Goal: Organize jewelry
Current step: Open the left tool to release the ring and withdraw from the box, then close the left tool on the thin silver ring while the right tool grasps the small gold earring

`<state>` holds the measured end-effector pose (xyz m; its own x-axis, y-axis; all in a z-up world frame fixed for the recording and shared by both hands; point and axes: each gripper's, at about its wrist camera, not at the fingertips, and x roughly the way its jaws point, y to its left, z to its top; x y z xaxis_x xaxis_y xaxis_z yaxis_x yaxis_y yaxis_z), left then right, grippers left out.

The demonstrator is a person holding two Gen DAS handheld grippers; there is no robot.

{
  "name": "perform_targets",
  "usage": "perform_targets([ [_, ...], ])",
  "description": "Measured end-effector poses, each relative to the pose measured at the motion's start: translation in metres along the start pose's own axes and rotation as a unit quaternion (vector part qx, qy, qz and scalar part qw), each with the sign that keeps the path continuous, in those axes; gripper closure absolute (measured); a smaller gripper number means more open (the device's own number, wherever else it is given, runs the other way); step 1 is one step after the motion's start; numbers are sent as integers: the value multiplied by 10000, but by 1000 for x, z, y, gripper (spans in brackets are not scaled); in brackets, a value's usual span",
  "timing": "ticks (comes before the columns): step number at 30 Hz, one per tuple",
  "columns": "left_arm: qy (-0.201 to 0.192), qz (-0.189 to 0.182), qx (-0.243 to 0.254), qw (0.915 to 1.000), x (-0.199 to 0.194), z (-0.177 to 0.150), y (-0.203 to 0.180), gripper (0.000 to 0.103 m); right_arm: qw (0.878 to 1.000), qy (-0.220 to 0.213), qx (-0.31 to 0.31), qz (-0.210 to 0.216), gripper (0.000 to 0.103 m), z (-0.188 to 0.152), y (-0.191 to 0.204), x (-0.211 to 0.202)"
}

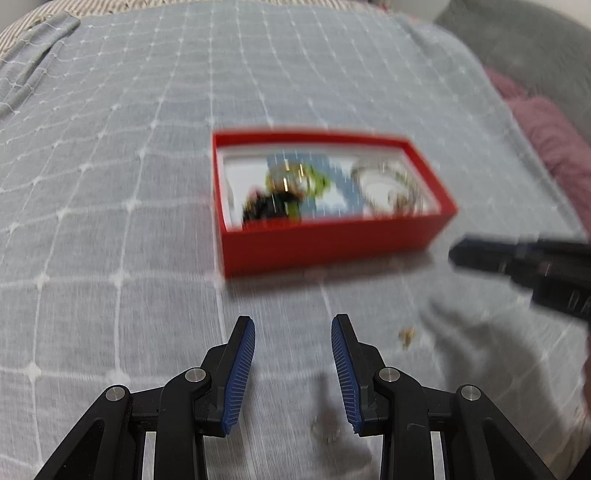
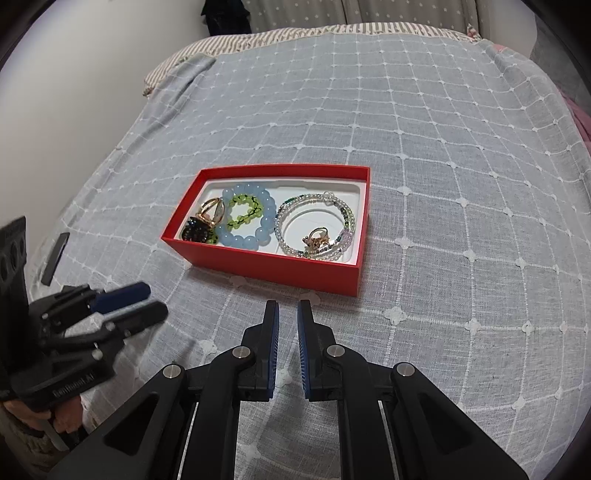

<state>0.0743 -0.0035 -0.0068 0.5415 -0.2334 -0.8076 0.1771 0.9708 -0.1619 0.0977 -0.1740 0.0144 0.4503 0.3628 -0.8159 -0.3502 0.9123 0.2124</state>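
Observation:
A red box (image 2: 266, 267) lies on the bed, lined with a white tray. In it are a light-blue bead bracelet (image 2: 258, 236), a green bead bracelet (image 2: 245, 212), a gold ring (image 2: 212, 214), a dark beaded piece (image 2: 197, 232), a coil of clear beads (image 2: 284, 221) and another gold ring (image 2: 317, 236). A tiny gold piece (image 1: 406, 336) lies on the bedspread, nearer than the box (image 1: 332, 240). My left gripper (image 1: 293, 325) hangs open and empty just left of that piece. My right gripper (image 2: 288, 306) is almost closed, with only a narrow empty gap between its pads.
The grey bedspread (image 2: 443, 184) with a white grid covers the bed. Striped bedding (image 2: 295, 33) lies at its far end. A dark flat object (image 2: 55, 258) sits at the left edge. Pink cloth (image 1: 546, 129) lies to the right. A hand (image 2: 33, 417) holds the left gripper (image 2: 153, 301).

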Motion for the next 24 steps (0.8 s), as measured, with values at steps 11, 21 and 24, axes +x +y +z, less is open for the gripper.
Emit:
perform_targets([
  [11,475,64,399,9981,6,-41,-16,66,9999,122,-33,-21,92,-1,-1,2],
  [21,548,46,535,9970,6,-51,-21,67,9998,196,-70,-12,92,-4,1,8],
  [24,519,121,656,9964,7,-52,-25,73,9991,332,-242,60,92,-6,5,16],
])
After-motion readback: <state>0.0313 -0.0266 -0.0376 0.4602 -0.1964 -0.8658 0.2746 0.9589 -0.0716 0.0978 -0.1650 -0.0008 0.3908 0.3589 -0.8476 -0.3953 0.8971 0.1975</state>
